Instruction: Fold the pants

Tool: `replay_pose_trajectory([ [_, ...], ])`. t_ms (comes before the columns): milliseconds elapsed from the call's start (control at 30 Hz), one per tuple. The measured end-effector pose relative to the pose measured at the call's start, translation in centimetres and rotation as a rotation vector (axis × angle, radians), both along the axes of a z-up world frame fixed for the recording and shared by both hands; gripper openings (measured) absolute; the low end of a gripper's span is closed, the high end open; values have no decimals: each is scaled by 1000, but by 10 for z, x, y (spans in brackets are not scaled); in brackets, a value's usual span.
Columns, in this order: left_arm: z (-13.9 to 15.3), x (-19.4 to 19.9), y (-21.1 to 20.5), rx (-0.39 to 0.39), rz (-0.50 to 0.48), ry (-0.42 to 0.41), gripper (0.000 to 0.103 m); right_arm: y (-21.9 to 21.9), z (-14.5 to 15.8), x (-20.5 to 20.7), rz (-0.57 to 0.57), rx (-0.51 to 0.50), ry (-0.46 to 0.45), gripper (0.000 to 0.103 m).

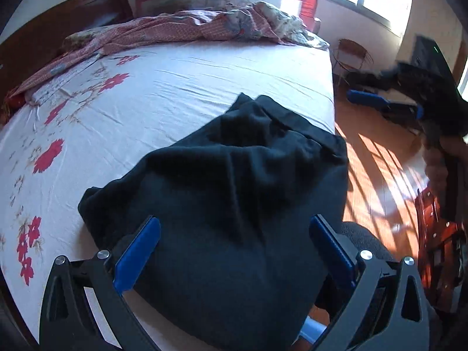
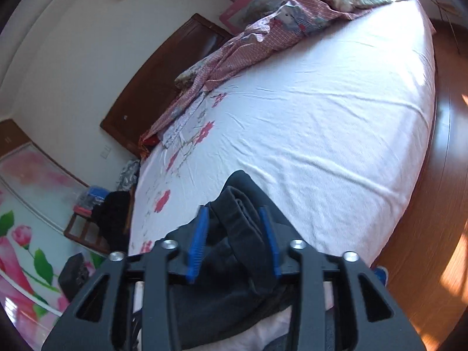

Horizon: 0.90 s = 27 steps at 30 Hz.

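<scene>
Black pants [image 1: 234, 193] lie bunched on the white bed sheet [image 1: 181, 87] near the bed's right edge. My left gripper [image 1: 234, 242] is open, its blue pads wide apart, just above the near part of the pants. In the left wrist view my right gripper [image 1: 389, 102] hangs off to the right over the floor, blurred. In the right wrist view my right gripper [image 2: 234, 228] has its jaws partly closed around a folded band of the black pants [image 2: 242, 219], above the bed.
A crumpled pink patterned blanket [image 1: 181, 26] lies at the far side of the bed. A wooden headboard [image 1: 44, 29] stands at the left. Wooden floor [image 1: 380, 169] runs along the bed's right edge, with a wire chair [image 1: 351, 55] by the wall.
</scene>
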<state>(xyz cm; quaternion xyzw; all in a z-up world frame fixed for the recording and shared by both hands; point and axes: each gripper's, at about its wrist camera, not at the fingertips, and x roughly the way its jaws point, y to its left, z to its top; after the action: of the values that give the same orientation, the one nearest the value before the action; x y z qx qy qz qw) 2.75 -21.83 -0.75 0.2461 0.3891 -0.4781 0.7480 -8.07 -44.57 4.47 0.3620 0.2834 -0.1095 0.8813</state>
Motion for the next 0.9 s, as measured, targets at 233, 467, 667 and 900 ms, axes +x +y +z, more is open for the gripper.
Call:
replay_pose_trajectory([
  [233,-9,-81,-31,63,-286,-79,101,14,-30,108,219,-111,196,69],
  [467,-44,-98,-32,132,-396,46,101,30,-26,101,216,-251,240,24],
  [667,-46,-91,-21,98,-396,113,101,-1,-57,97,119,-138,247,11],
  [900,-8,-59,-3,39,-306,170,101,-1,-23,78,92,-95,159,13],
])
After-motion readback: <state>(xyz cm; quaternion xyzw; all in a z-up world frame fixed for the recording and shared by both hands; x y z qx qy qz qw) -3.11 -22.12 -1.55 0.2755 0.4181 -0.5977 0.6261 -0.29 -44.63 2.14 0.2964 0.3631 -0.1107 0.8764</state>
